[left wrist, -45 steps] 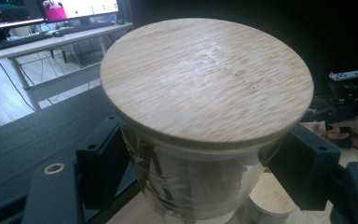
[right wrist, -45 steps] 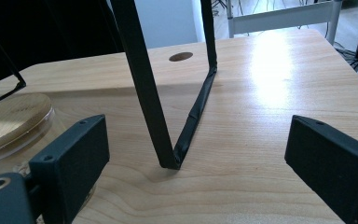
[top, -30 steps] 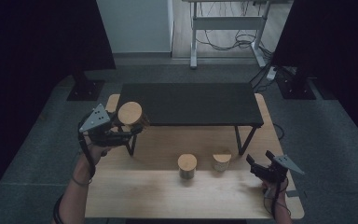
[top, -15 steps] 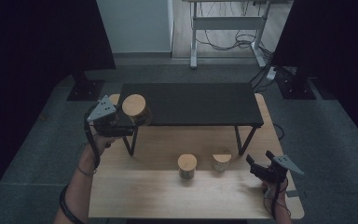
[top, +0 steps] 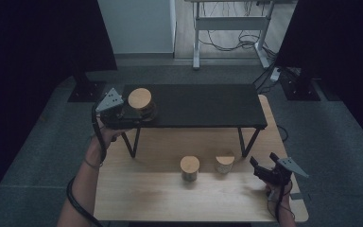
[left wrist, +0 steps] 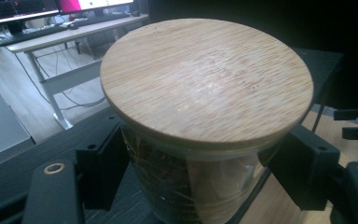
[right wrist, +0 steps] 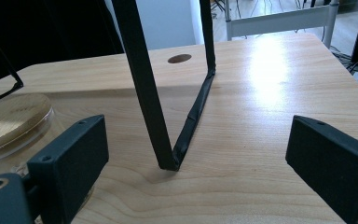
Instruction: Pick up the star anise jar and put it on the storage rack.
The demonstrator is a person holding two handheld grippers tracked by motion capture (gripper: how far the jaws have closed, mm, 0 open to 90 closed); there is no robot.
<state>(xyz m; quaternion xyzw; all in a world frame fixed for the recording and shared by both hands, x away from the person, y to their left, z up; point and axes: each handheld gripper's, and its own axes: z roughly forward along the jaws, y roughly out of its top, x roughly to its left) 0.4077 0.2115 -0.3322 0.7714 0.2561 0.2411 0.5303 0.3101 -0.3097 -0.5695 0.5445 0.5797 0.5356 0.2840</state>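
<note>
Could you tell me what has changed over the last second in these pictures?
The left gripper, still shut on the wood-lidded jar, carried it forward and up from beside the black shelf to its left end. The right gripper stayed open over the wooden table, and the two other jars did not move.

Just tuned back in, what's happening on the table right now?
The left gripper is shut on a glass jar with a wooden lid, holding it at the left end of the black raised shelf; whether the jar already rests on the shelf is hard to tell. Two more jars stand on the wooden table below. The right gripper waits open near the table's right edge, holding nothing.
</note>
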